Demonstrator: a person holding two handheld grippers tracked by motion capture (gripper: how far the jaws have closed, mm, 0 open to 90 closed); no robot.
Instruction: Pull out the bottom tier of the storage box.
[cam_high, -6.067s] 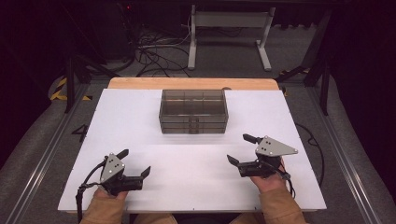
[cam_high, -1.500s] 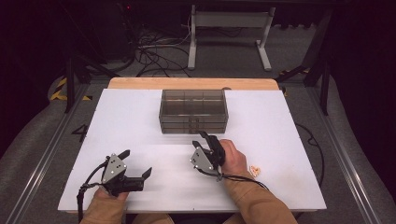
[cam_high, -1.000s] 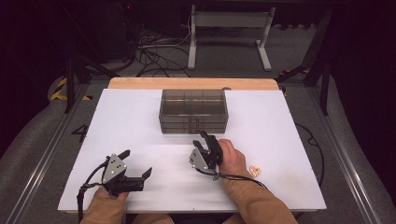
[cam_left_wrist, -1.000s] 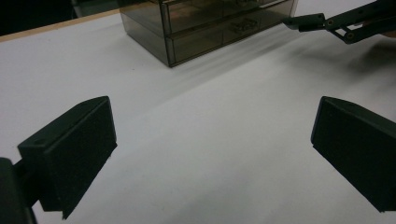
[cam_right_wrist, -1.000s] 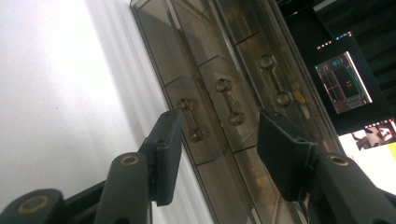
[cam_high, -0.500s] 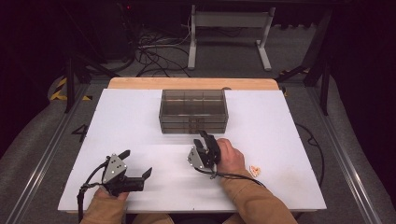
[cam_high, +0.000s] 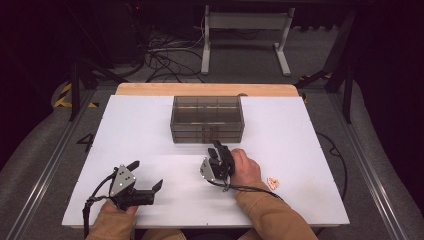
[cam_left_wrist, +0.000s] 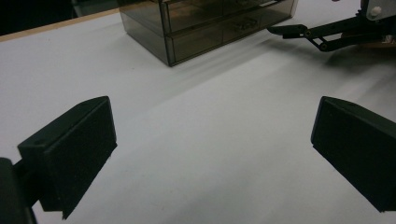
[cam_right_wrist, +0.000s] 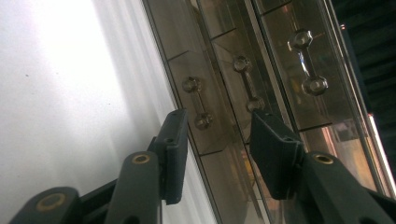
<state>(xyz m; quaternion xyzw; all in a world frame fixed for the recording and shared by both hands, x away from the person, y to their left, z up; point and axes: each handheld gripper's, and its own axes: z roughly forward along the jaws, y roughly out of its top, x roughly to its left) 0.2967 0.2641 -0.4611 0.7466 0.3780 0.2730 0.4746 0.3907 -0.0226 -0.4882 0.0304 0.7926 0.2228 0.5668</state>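
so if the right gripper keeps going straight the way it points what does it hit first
Most likely the front of the drawer box. The right gripper is open and aimed at the clear drawer handles, with a gap left. Which handle comes first is hard to tell.

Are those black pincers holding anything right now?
No. The right gripper is open, just short of the drawer handles; the left gripper is open over bare table.

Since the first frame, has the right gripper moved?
Yes. The right gripper went from the table's right side leftward and forward, now just before the smoky transparent plastic drawer box.
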